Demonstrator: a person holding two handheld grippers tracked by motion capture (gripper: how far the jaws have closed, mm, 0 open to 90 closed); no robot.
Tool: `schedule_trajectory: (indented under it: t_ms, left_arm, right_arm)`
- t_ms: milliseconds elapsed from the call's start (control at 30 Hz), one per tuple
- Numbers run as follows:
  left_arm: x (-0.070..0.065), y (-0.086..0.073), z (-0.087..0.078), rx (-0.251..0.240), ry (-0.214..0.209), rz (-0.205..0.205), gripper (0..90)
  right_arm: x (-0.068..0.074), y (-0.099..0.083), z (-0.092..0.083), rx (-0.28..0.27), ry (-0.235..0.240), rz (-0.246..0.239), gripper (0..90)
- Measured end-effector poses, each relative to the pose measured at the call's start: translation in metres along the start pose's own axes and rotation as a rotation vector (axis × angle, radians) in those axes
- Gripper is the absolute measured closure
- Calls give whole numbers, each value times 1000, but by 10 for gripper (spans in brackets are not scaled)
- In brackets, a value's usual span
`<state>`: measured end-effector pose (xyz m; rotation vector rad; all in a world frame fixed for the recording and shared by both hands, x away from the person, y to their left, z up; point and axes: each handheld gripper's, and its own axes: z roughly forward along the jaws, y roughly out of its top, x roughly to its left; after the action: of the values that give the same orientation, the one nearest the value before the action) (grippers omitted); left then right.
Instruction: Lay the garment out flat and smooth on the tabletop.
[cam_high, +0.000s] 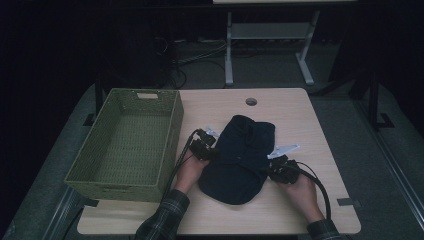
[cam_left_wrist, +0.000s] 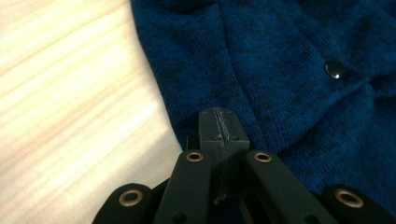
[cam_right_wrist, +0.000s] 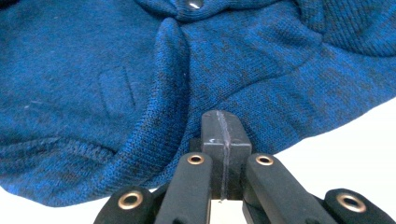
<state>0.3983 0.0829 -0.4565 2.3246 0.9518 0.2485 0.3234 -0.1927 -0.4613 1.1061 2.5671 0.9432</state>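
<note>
A dark blue knitted garment (cam_high: 240, 157) lies bunched on the wooden table (cam_high: 305, 120), with a metal snap (cam_left_wrist: 335, 70) on its front. My left gripper (cam_high: 207, 150) sits at the garment's left edge. In the left gripper view its jaws (cam_left_wrist: 219, 116) are pressed together, tips over the fabric edge (cam_left_wrist: 261, 74), and no cloth shows between them. My right gripper (cam_high: 276, 167) sits at the garment's right edge. Its jaws (cam_right_wrist: 222, 119) are also together, tips resting at a fold of the blue knit (cam_right_wrist: 116, 93), with no cloth visible between them.
A green woven basket (cam_high: 172, 135) stands on the table's left side, close to the left hand, with nothing inside. A round cable hole (cam_high: 251, 101) is at the table's far edge. A white desk frame (cam_high: 270, 35) stands on the floor beyond.
</note>
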Motion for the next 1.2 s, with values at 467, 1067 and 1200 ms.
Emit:
schedule_trajectory:
  t_ms: [467, 1067, 1200]
  left_arm:
    - [-28, -26, -18, 21, -91, 53, 900]
    - [-45, -35, -36, 1, -139, 66, 899]
    - [-35, -17, -38, -35, -113, 48, 899]
  right_arm:
    - [-7, -20, -17, 9, -24, 28, 900]
    - [-7, -30, -42, -23, -15, 34, 900]
    - [-28, -11, -44, -77, -43, 61, 900]
